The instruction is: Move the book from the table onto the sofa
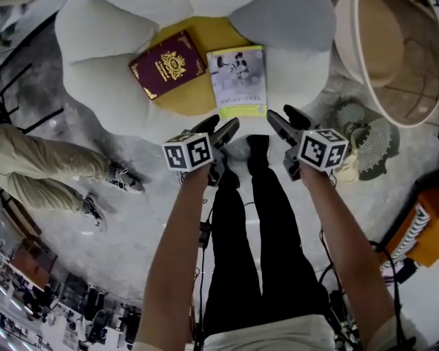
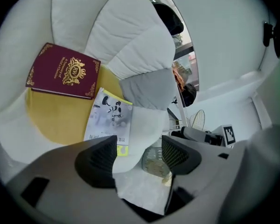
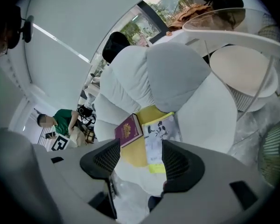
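- White flower-shaped sofa [image 1: 106,86] fills the far side of the room, with a yellow centre. Two books are already lying on it: maroon book [image 1: 167,65] at left, pale book [image 1: 238,80] just beside it at right.
- Can't tell which one was the task's, but my guess is the job's basically done.
- Risk imo: the pale book's near end sits out toward the near petal, so a bump from a jaw on that squishy cushion could slide it off.
- Arms are stretched out, with left gripper [image 1: 221,129] and right gripper [image 1: 283,115] side by side over the near edge. Both are tipped downward, jaws wide apart, nothing in either.
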A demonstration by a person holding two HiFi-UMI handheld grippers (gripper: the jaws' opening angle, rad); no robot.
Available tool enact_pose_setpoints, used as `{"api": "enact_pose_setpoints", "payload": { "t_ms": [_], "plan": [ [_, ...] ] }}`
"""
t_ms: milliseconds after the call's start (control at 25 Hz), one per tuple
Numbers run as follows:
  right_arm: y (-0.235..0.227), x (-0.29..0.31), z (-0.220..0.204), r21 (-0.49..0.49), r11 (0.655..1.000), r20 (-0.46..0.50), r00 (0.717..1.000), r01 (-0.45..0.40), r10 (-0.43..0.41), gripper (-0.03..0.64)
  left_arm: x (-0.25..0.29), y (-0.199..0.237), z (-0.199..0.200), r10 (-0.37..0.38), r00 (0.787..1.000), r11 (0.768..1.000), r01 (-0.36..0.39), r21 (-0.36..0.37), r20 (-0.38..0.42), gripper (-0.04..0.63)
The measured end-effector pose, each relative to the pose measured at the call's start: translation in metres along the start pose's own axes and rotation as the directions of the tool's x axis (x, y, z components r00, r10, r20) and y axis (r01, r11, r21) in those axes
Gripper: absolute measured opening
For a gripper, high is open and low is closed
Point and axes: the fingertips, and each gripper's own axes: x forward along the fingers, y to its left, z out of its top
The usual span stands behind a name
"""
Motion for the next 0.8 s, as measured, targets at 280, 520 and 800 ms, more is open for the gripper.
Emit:
{"api": "enact_pose_setpoints", "payload": {
  "t_ms": [280,520,800],
  "plan": [
    [0.085,-0.071,0.013,-0.068,0.998,0.036,0.999,-0.014,0.016,0.145,-0.108,-0.058,0.014,-0.014,0.997,0.992,0.004,0.129,0.078,0.150],
    [0.160,-0.150,0.026,-0.226,0.973,0.072,0.997,0.043,-0.027,0.074,-0.208,-0.140,0.010,-0.069,0.989,0.977,0.041,0.210,0.128,0.070],
    [0.261,-0.251,0.035,-0.320,0.947,0.154,0.987,0.004,0.048,0.052,-0.326,-0.224,-0.008,-0.110,0.975,0.957,0.052,0.284,0.195,0.002]
  ]
}}
